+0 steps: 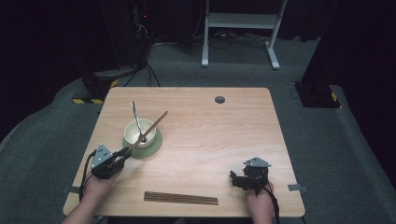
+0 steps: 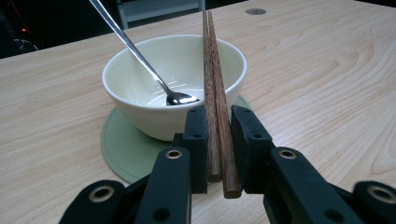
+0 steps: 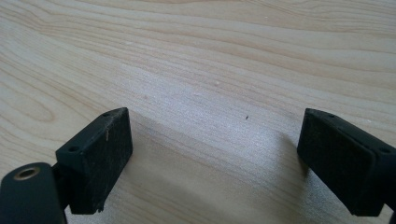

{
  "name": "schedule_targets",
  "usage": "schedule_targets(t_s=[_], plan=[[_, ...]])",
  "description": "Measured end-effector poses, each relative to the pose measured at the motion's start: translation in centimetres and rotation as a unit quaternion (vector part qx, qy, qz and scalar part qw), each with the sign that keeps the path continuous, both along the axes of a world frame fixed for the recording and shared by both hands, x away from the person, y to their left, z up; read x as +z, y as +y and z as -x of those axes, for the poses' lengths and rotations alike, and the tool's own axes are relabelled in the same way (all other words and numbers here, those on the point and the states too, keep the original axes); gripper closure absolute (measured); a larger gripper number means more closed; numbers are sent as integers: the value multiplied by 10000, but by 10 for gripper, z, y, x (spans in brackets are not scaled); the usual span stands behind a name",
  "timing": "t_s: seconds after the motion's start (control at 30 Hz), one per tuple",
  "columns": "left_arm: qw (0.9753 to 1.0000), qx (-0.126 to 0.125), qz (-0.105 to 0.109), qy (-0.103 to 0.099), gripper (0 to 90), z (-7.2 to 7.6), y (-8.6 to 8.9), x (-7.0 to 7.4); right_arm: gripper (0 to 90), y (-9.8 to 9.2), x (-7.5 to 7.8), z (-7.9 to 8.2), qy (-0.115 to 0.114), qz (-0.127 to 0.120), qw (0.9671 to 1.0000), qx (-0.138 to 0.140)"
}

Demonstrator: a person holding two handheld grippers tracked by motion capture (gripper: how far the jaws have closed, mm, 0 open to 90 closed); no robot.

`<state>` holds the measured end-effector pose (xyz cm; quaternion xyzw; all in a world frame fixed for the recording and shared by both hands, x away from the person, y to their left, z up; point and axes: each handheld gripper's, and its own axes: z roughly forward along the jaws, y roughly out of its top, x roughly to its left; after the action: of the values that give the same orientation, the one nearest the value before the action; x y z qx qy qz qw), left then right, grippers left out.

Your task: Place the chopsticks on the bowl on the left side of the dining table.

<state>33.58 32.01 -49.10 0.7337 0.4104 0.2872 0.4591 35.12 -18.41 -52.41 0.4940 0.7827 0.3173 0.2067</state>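
A cream bowl (image 1: pixel 138 132) (image 2: pixel 173 77) sits on a round green mat (image 1: pixel 152 145) (image 2: pixel 126 149) at the table's left. A metal spoon (image 1: pixel 136 119) (image 2: pixel 135 53) leans inside it, handle pointing away. My left gripper (image 1: pixel 122 154) (image 2: pixel 219 140) is shut on a pair of brown chopsticks (image 1: pixel 150 130) (image 2: pixel 212 79) near their blunt ends; the sticks slant up over the bowl's rim. My right gripper (image 1: pixel 239 179) (image 3: pixel 215 161) stands open just above bare wood at the front right, with nothing between its fingers.
Several more brown chopsticks (image 1: pixel 181 198) lie in a row near the table's front edge, between the two hands. A dark round grommet (image 1: pixel 219 99) (image 2: pixel 255 11) marks the far side of the wooden table (image 1: pixel 224 135). A white desk frame (image 1: pixel 240 28) stands on the floor beyond.
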Motion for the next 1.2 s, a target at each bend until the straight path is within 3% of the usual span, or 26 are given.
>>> schedule_targets(t_s=[0.37,1.03,1.13,1.2], plan=[[10000,17,-9,-1,729,0,0,0,100,0,0,0,0,-1,10000,0],[9995,295,-66,-32,644,-2,4,0,101,0,0,-1,13,7,10000,46],[9994,345,-66,-27,633,-2,6,0,111,3,3,0,-2,21,10000,41],[9992,386,-57,-15,625,-2,8,-1,111,9,10,2,-157,23,9998,143]])
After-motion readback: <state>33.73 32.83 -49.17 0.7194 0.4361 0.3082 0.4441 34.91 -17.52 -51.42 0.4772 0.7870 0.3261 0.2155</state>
